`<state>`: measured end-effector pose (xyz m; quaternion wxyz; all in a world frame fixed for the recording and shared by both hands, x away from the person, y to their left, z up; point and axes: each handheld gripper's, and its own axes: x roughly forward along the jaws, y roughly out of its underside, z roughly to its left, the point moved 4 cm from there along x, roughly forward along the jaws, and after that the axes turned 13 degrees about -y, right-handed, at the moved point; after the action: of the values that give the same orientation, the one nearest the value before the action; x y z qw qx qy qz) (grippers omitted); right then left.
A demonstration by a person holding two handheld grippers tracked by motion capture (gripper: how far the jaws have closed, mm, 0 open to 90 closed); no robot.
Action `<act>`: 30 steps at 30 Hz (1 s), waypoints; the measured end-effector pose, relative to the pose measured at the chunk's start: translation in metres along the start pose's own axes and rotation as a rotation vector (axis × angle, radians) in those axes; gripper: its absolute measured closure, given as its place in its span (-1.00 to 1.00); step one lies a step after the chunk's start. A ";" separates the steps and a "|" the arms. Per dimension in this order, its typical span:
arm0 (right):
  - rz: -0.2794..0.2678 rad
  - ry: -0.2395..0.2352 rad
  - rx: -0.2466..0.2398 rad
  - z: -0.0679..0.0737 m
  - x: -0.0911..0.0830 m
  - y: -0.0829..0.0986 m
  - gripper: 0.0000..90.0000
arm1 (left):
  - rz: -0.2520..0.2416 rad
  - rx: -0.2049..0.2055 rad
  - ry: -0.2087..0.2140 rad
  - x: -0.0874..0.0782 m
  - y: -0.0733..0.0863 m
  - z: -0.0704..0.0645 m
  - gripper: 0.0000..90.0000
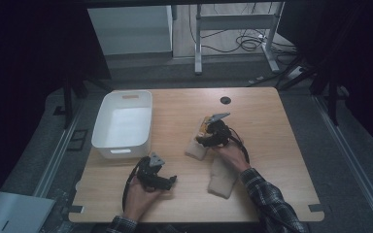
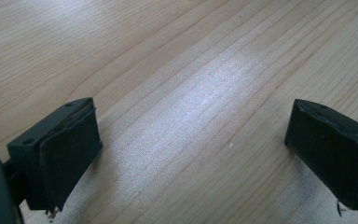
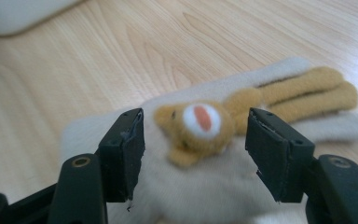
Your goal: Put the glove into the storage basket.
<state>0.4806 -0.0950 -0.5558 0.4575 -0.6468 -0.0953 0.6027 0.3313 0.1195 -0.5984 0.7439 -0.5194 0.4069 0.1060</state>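
On the wooden worktop, the released right tool straddles a plush sock. Closing off-centre might pinch only the bear face. The left tool rests released.

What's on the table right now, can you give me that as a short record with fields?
surface: wooden table
bin: white bin at the table's left, looks empty
toy: cream plush item with a tan animal
second cloth: cream piece near the right forearm
right gripper: jaws open, either side of the animal
left gripper: jaws open over bare wood
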 end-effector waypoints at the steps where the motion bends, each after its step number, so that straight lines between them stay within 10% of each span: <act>1: 0.008 0.007 -0.005 -0.001 0.004 -0.001 -0.17 | -0.001 -0.002 0.000 0.000 0.000 0.000 -0.93; 13: 0.057 0.010 -0.008 -0.008 0.022 0.001 0.36 | -0.002 -0.004 0.000 0.000 0.000 0.000 -0.93; 30: 0.003 -0.017 0.000 0.006 -0.010 -0.012 0.43 | -0.002 -0.003 0.000 0.000 0.000 0.000 -0.93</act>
<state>0.4783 -0.0919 -0.5395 0.4560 -0.6419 -0.0983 0.6086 0.3313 0.1193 -0.5985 0.7431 -0.5211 0.4063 0.1059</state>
